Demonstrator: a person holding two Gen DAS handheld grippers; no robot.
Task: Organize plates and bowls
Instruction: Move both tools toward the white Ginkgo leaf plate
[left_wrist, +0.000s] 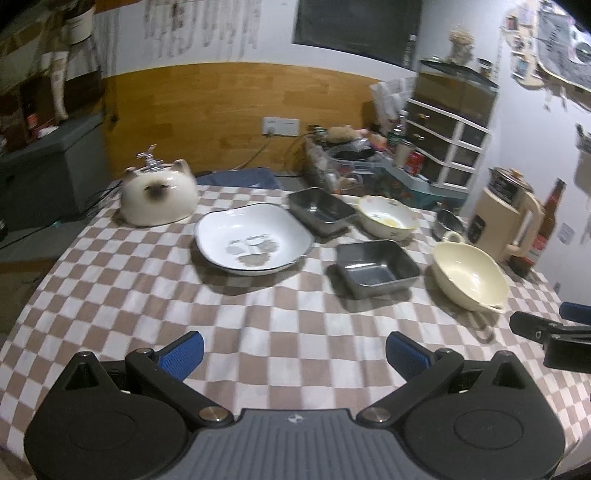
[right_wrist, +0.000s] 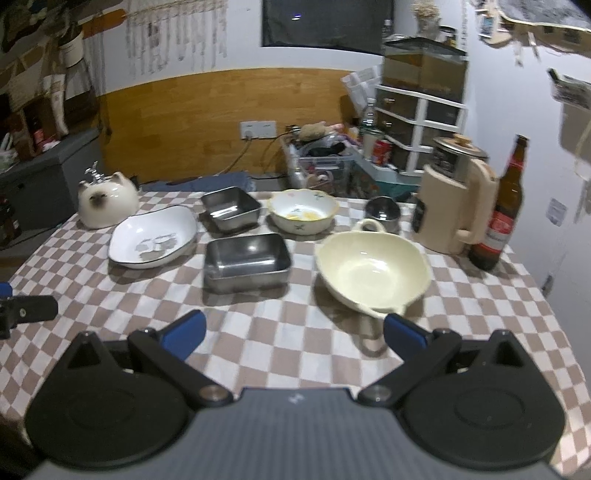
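On the checked tablecloth lie a white dark-rimmed plate (left_wrist: 255, 238) (right_wrist: 153, 236), two steel square dishes, one nearer (left_wrist: 376, 267) (right_wrist: 245, 264) and one farther (left_wrist: 320, 210) (right_wrist: 231, 208), a flowered bowl (left_wrist: 387, 221) (right_wrist: 303, 211), a cream two-handled bowl (left_wrist: 468, 275) (right_wrist: 373, 269) and a small steel cup (left_wrist: 447, 223) (right_wrist: 382, 214). My left gripper (left_wrist: 294, 354) is open above the cloth, short of the plate. My right gripper (right_wrist: 293, 336) is open too, its right fingertip close to the cream bowl's near handle. Neither holds anything.
A cat-shaped ceramic kettle (left_wrist: 159, 197) (right_wrist: 107, 199) stands at the back left. A cream electric jug (right_wrist: 456, 206) and a brown bottle (right_wrist: 500, 210) stand at the right edge. Clutter and a drawer unit (left_wrist: 443, 140) sit behind the table. Bare cloth lies near the grippers.
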